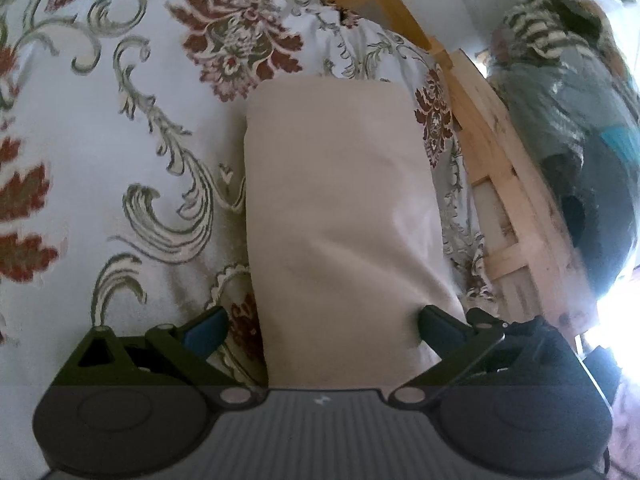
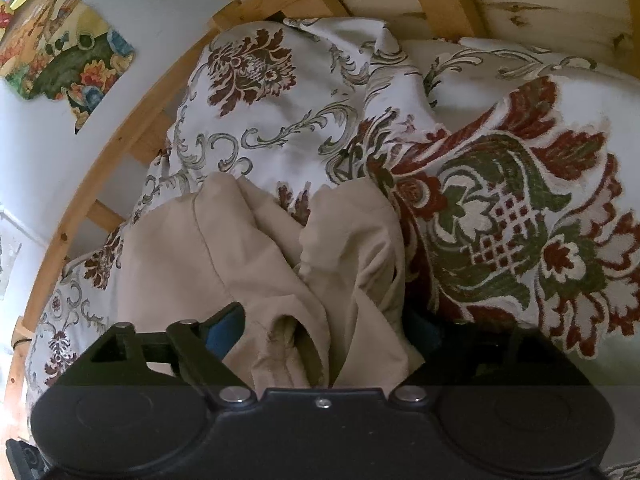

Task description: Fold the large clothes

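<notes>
A beige garment [image 1: 340, 200] lies folded into a long smooth strip on the floral bedspread [image 1: 120, 120]. Its near end runs between the wide-apart fingers of my left gripper [image 1: 322, 330], which is open; the left finger stands clear of the cloth and the right finger sits at its edge. In the right wrist view the same beige garment [image 2: 240, 240] is bunched and creased, with a hem and folds filling the gap of my right gripper [image 2: 322, 330]. Those jaws stand wide, open around the loose cloth, and the right finger is mostly hidden by it.
The bedspread [image 2: 500, 220] rises in a thick fold at the right. A pale wooden bed frame [image 1: 500, 160] [image 2: 120, 148] borders the bed. Beyond it are piled clothes and bags [image 1: 560, 80], and a colourful picture [image 2: 60, 60] hangs on the white wall.
</notes>
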A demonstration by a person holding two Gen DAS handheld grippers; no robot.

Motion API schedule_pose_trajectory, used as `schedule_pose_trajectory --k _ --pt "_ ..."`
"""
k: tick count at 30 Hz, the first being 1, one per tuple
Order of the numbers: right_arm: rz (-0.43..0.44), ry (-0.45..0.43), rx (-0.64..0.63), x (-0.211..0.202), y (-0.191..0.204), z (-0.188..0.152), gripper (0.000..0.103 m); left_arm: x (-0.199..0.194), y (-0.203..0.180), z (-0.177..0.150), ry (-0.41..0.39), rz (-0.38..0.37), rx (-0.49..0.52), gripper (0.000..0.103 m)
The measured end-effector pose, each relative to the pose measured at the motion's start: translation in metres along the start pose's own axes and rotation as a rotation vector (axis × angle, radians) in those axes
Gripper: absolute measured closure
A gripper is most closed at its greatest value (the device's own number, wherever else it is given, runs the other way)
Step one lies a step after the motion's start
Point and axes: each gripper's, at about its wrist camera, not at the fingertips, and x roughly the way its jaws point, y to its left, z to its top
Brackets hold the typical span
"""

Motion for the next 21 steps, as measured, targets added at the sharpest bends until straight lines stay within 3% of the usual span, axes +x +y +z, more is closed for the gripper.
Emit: schedule_pose_trajectory --k 6,11,21 --pt "-0.076 0.018 -0.184 0.006 0.020 -0.007 0.010 -0.002 -0.017 0.001 -0.009 0.057 0.079 0.005" --pt "-0.127 0.027 -0.260 0.011 0.026 -0.013 0.010 0.001 -0.021 0.000 -0.014 0.099 0.097 0.000" --pt "-0.184 0.032 -0.341 0.020 0.034 -0.020 0.006 0.006 -0.016 0.001 0.009 0.082 0.080 0.000"
